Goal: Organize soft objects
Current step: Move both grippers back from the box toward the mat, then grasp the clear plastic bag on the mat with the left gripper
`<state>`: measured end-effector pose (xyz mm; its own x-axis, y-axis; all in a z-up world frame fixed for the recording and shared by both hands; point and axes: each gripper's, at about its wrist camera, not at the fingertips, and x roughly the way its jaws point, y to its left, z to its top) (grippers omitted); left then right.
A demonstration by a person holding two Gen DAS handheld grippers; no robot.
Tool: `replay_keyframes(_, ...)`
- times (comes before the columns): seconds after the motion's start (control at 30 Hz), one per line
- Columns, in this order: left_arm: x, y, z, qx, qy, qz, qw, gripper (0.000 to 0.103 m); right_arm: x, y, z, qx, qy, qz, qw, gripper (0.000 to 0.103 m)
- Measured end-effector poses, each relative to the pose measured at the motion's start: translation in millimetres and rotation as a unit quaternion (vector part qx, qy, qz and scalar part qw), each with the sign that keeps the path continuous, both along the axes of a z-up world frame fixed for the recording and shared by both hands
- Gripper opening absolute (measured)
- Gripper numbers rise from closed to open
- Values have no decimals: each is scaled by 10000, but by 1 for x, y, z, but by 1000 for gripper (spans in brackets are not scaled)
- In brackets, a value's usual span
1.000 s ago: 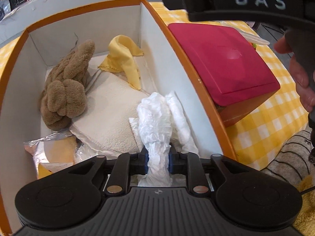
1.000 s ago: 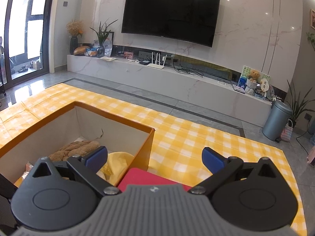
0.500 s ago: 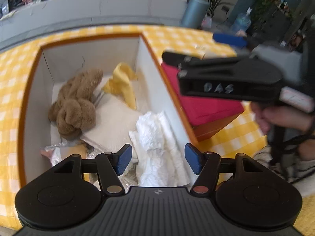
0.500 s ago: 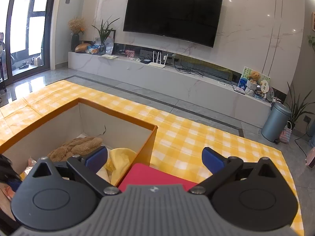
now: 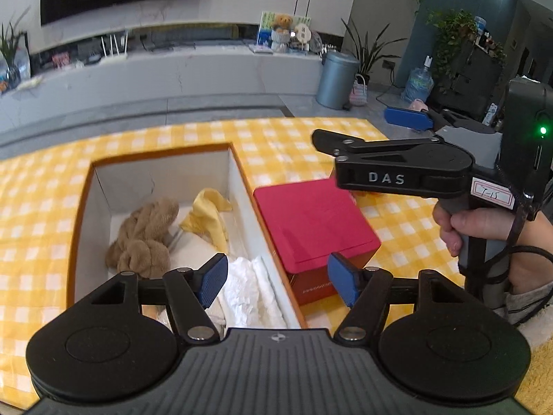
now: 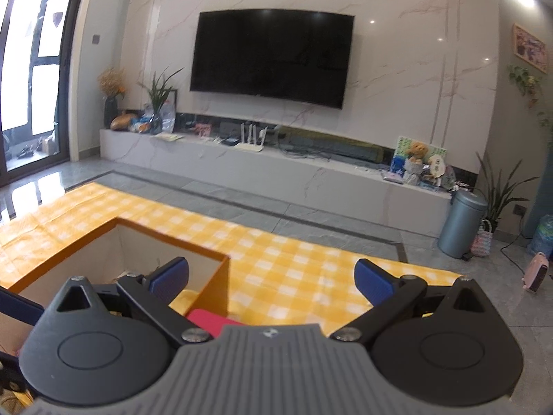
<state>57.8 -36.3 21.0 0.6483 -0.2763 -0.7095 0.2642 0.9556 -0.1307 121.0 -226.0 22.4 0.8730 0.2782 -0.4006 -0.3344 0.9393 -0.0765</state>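
Observation:
An orange-rimmed white box (image 5: 238, 176) sits on the yellow checked cloth. Inside it lie a brown plush cloth (image 5: 145, 238), a yellow cloth (image 5: 207, 214), a cream towel (image 5: 188, 247) and a white crumpled cloth (image 5: 249, 294). My left gripper (image 5: 278, 282) hovers above the box's near right corner, its jaws opening with nothing between them. My right gripper (image 6: 271, 278) is open and empty, held high over the red box (image 6: 207, 320); in the left wrist view the right gripper (image 5: 408, 138) shows side-on, gripped by a hand (image 5: 456, 228).
A red-lidded box (image 5: 311, 221) stands right of the white box, touching its wall. The checked cloth (image 6: 276, 266) spreads beyond. A TV bench, a grey bin (image 6: 461, 223) and potted plants stand far behind on the tiled floor.
My left gripper has let go of the white crumpled cloth, which now lies in the box, and has risen with its jaws spread. My right gripper has lifted and tipped up a little.

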Motion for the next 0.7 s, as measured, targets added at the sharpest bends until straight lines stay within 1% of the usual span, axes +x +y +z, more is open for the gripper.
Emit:
replay_keyframes(0.2,0,-22,9,23,-170,-3,9999,78,-2,-40,8,191,-91,-546,9983,100)
replay_keyframes(0.37,6,-48,11,232,-374,-38,9990,78,-2,-81,6,315,-36,-1069,9938,100)
replay_keyframes(0.5,14,-72,11,202,-431,-345,9983,77,-1,-118,2,579,75,-1470,9874,100)
replay_keyframes(0.6,24,-91,10,93,-360,-551,9978,76,1,-142,-4,712,164,-1808,9808,100)
replay_keyframes(0.7,38,-110,7,105,-298,-652,9974,76,6,-160,-15,892,326,-1923,9767,100)
